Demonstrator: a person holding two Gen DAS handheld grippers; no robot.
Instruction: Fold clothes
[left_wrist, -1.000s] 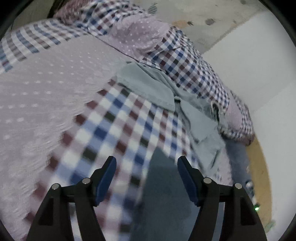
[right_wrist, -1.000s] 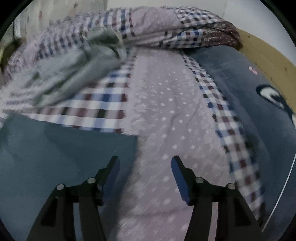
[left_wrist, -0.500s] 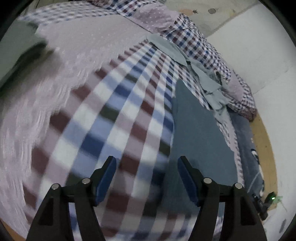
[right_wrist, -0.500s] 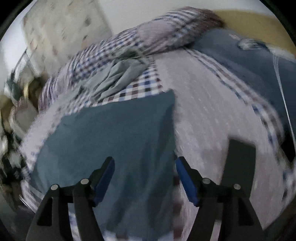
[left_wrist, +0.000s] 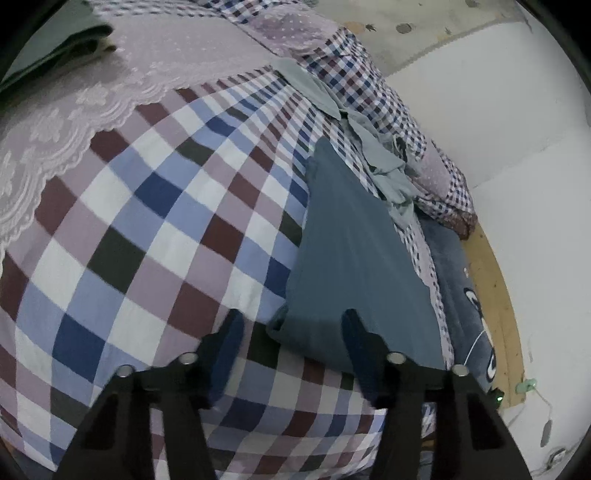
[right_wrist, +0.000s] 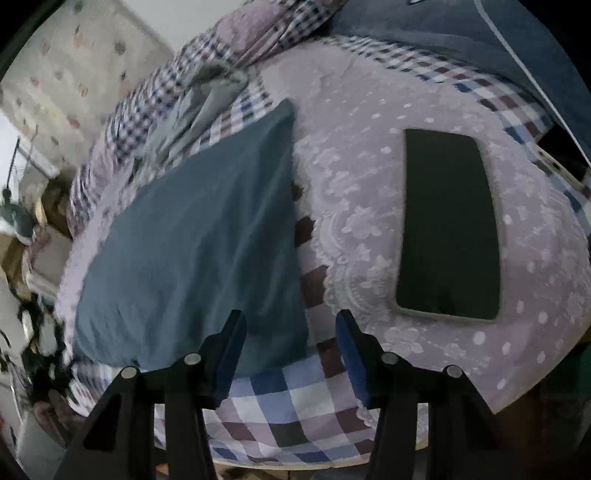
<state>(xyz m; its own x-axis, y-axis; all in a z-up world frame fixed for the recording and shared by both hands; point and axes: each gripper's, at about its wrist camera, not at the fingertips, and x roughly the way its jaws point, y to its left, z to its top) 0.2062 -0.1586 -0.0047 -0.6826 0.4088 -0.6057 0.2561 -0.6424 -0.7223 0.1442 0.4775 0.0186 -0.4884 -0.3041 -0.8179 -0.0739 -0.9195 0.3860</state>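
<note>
Teal cloth (right_wrist: 199, 236) lies flat on checked bedspread (left_wrist: 155, 229), folded into long rectangle. Left tongs (left_wrist: 291, 332) released, empty, over cloth's near corner. Right tongs (right_wrist: 290, 332) released, empty, over cloth's near edge. Grey garment (left_wrist: 384, 166) crumpled beyond cloth. Dark folded item (right_wrist: 448, 225) on lace cover (right_wrist: 362, 206), well apart.

Left tool (left_wrist: 291, 332) hovers low, jaws spread wide, blue pads (left_wrist: 231, 338) empty, nothing gripped; right tool (right_wrist: 291, 332) same pose, jaws wide apart, pads (right_wrist: 349, 343) empty, pointing forward and down
</note>
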